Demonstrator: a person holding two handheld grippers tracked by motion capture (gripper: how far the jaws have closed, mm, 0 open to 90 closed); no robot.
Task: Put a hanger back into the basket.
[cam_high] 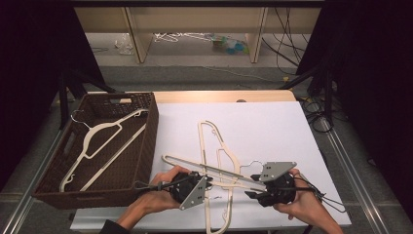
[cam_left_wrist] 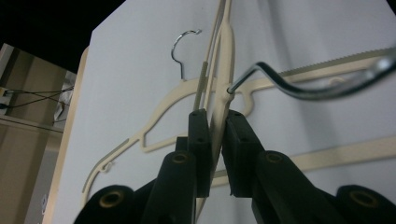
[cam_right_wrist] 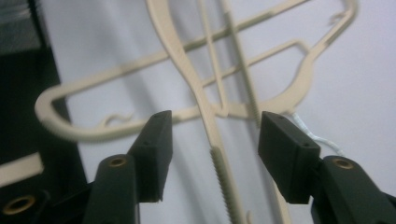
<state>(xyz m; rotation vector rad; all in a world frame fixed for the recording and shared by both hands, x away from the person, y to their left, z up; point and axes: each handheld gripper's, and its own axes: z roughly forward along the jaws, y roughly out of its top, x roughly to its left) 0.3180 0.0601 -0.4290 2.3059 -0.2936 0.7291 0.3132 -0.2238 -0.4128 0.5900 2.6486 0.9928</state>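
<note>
Near the table's front edge, the left gripper (cam_left_wrist: 214, 140) is pinching a cream hanger (cam_high: 195, 165) by its neck, while the right gripper (cam_right_wrist: 212, 154) is gaping around it, touching nothing. One hanger (cam_high: 104, 141) is already lying in the wicker basket (cam_high: 146, 146); another hanger (cam_high: 214, 146) on the white tabletop (cam_high: 272, 126) is waiting.

2 hangers (cam_high: 219, 161) crossed right of basket (cam_high: 146, 146).

To my left on the desk (cam_high: 272, 117) sits a brown wicker basket (cam_high: 148, 136); inside it lies a cream hanger (cam_high: 104, 141).
</note>
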